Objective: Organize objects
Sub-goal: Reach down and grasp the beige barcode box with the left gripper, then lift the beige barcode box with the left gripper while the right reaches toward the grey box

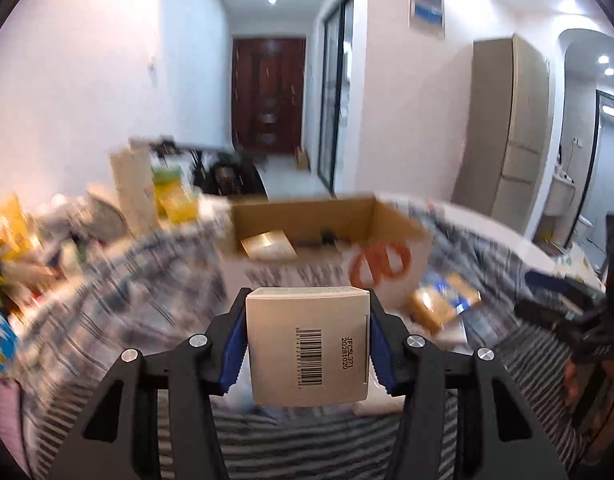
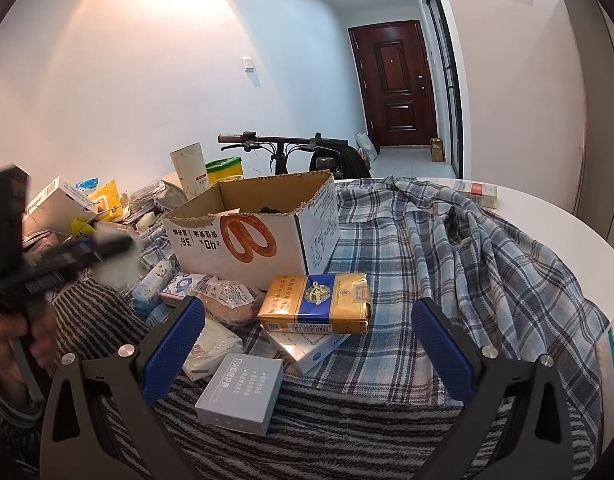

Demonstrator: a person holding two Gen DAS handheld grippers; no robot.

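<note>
Blue-padded fingers of the left gripper (image 1: 307, 344) fill the foreground of the left wrist view, pressed against both sides of a small white box (image 1: 307, 344) with a barcode on its near face; the box is lifted clear of the cloth. Directly ahead of it stands an open carton (image 1: 327, 248) with an orange loop printed on its front, a gold packet already lying inside. Judging from this, the step in hand is carrying the white box to the carton. The next move calls for bringing it over the near rim, lowering it into the free floor space beside the gold packet, and then spreading the fingers.

In the right wrist view the right gripper (image 2: 307, 344) has its fingers spread wide with nothing between them, poised above the worktop (image 2: 547, 216), which is draped in a checked cloth (image 2: 467, 264) and a striped cloth (image 2: 347, 432). Below it lie a grey box (image 2: 241, 392), a gold and blue pack (image 2: 315, 300) resting on a flat white box (image 2: 307, 350), and a bagged bun (image 2: 231, 300). All are near the carton and still outside it.

To the left of the carton a heap of packets (image 2: 87, 208), a tall cup (image 2: 189, 168) and a yellow tub (image 2: 225, 168) crowd the worktop. The carton's near wall is the one thing the box must clear. A bicycle (image 2: 283, 148) stands behind, well out of the way
</note>
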